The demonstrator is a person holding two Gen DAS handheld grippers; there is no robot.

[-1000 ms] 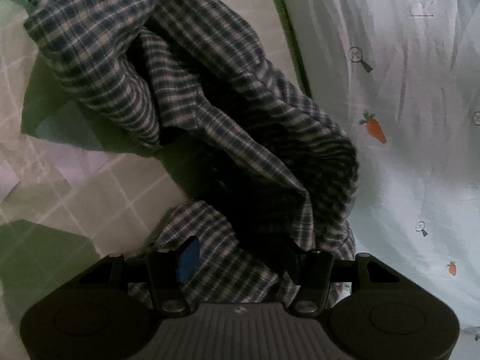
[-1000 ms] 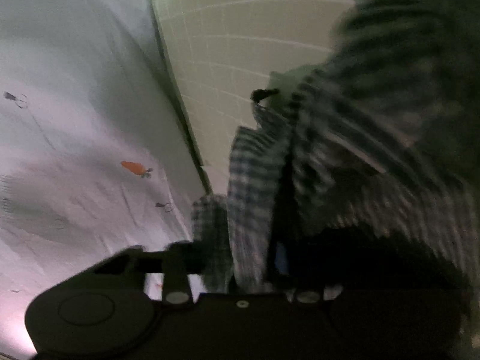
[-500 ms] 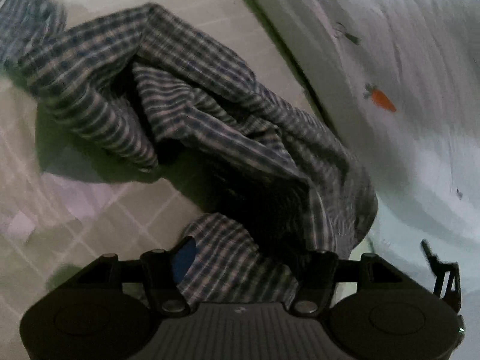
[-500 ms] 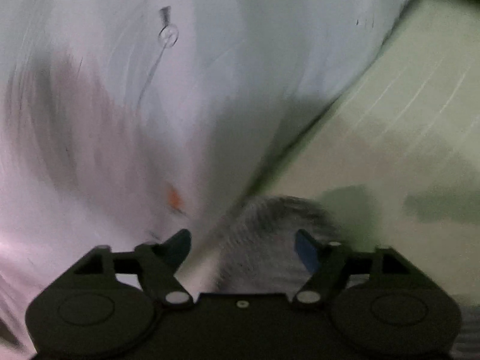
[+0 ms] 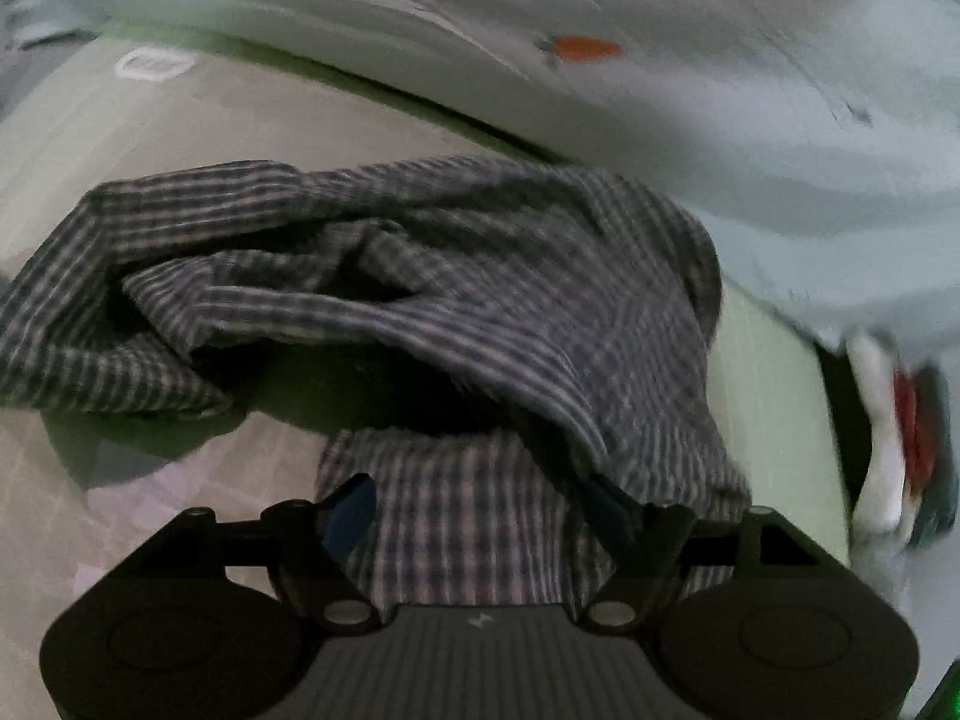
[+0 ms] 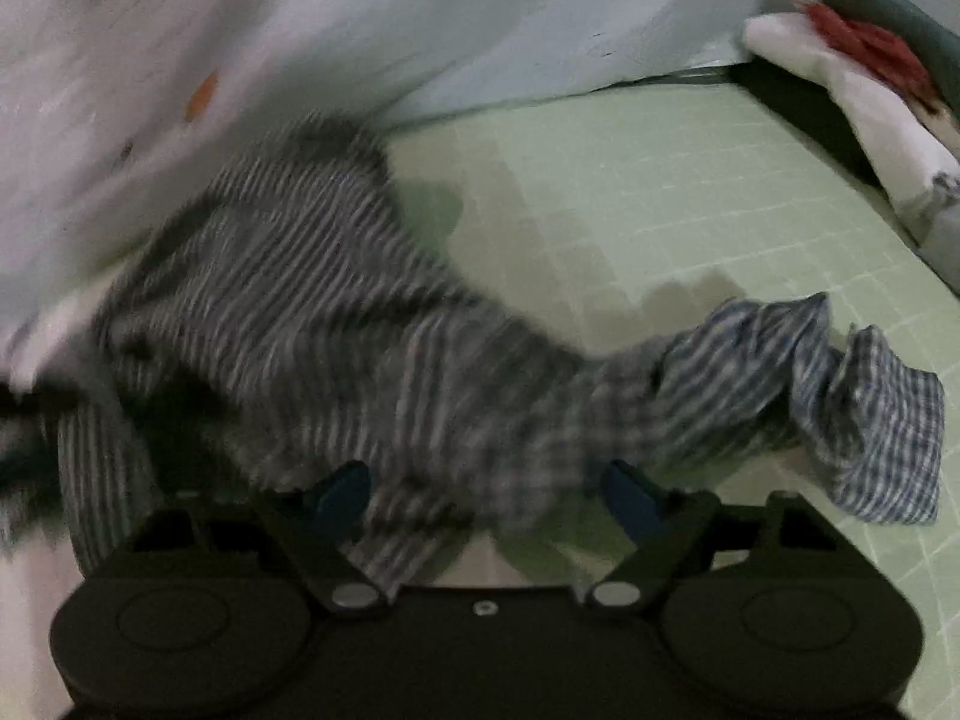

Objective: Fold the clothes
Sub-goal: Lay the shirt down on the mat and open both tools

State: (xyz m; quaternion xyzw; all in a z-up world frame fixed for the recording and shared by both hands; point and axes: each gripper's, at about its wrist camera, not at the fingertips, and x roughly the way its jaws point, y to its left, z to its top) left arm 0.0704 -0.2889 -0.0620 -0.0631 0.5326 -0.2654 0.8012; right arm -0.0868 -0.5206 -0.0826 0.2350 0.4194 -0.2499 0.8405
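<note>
A blue-and-white plaid shirt (image 5: 450,276) lies crumpled on the pale green checked sheet (image 5: 180,114). My left gripper (image 5: 480,507) hovers over its near edge. Its jaws are opening, loose cloth lies between them, and a fold drapes over the right finger. In the right wrist view the same shirt (image 6: 312,312) is blurred, with one bunched end (image 6: 864,408) trailing to the right. My right gripper (image 6: 483,495) stands wide just above the cloth and is starting to close. Both blue pads (image 6: 339,492) are bare, with the shirt below them and nothing pinched.
A white blanket with small carrot prints (image 5: 720,90) is heaped along the far side of the sheet (image 6: 660,192). A white and red fabric bundle (image 6: 840,72) sits at the far right corner. Bare green sheet lies right of the shirt.
The right gripper let go of the shirt and opened wide; its view swung round to look down on the cloth. The left jaws widened and the left view rolled. The shirt now lies lower and flatter.
</note>
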